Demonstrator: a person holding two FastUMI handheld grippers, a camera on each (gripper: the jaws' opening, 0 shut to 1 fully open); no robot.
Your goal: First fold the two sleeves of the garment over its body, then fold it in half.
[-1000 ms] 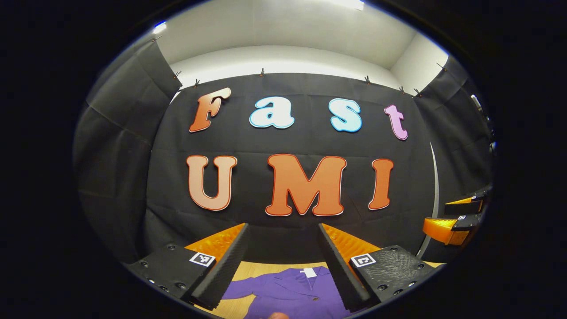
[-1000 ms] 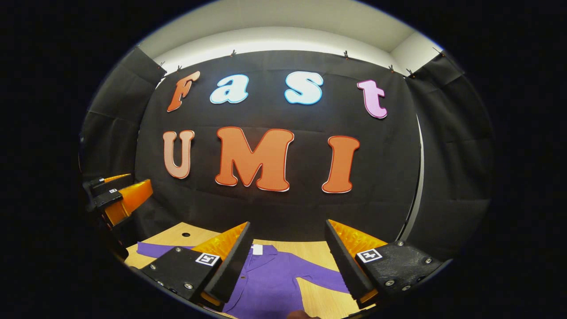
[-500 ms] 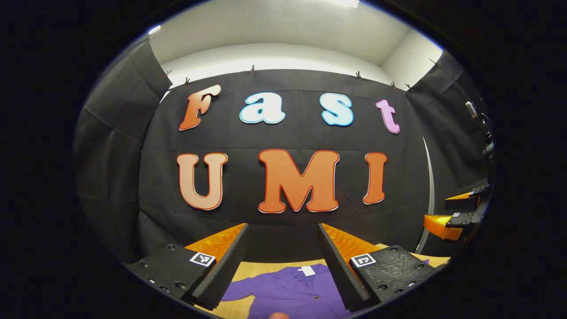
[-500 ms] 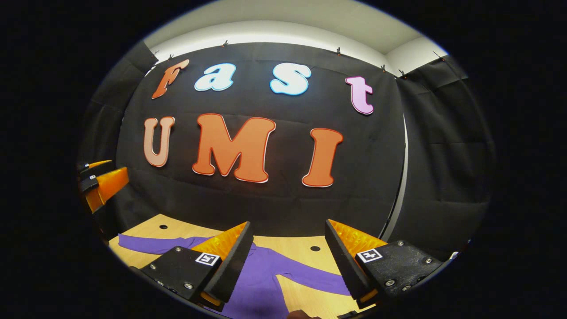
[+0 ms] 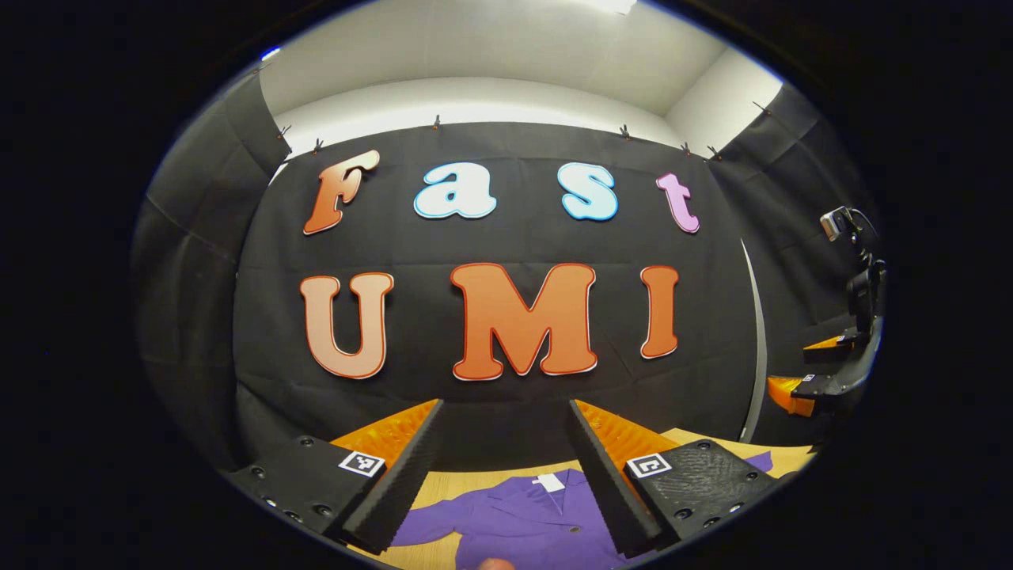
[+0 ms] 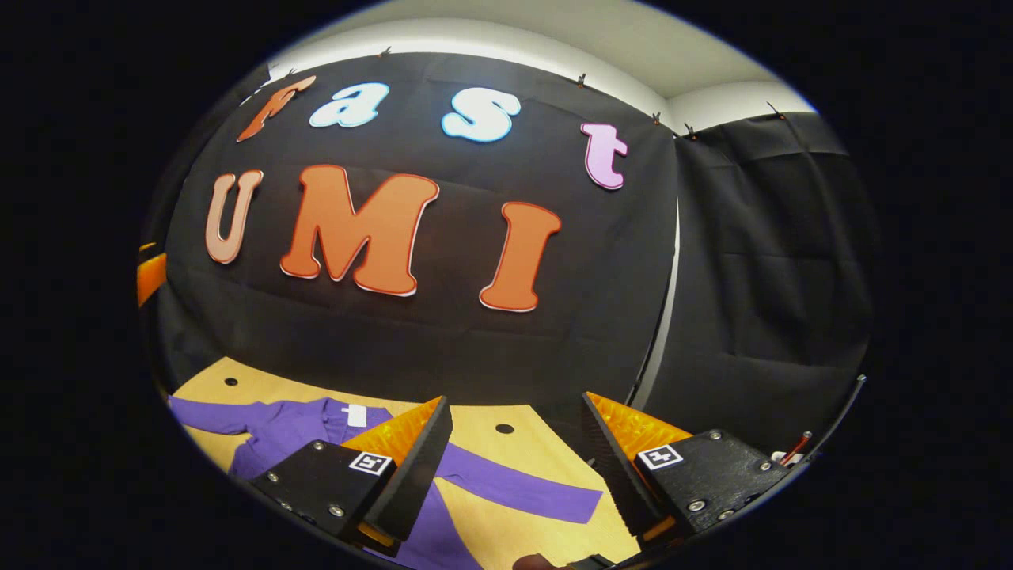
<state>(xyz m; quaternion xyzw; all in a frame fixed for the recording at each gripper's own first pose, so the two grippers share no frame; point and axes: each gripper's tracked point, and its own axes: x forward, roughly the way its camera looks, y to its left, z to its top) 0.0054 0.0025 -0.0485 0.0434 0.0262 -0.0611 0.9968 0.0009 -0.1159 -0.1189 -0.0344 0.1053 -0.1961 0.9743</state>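
Observation:
A purple garment (image 5: 514, 518) with a white neck tag lies flat on the wooden table (image 5: 475, 479), collar toward the wall. In the right gripper view the garment (image 6: 293, 427) spreads left, and one sleeve (image 6: 522, 491) stretches out to the right across the table. My left gripper (image 5: 506, 475) hangs open above the collar area, holding nothing. My right gripper (image 6: 514, 475) is open above that right sleeve, also holding nothing. The right gripper (image 5: 823, 376) also shows at the far right of the left gripper view, held above the table.
The wooden table (image 6: 506, 451) has small round holes (image 6: 504, 428) near the back. Black cloth walls close the booth behind and to both sides. A camera on a stand (image 5: 851, 237) rises at the right edge of the left gripper view.
My right gripper has swung to the right and tipped down, so the garment's right sleeve now lies under it. The left gripper has turned slightly right and stays above the collar.

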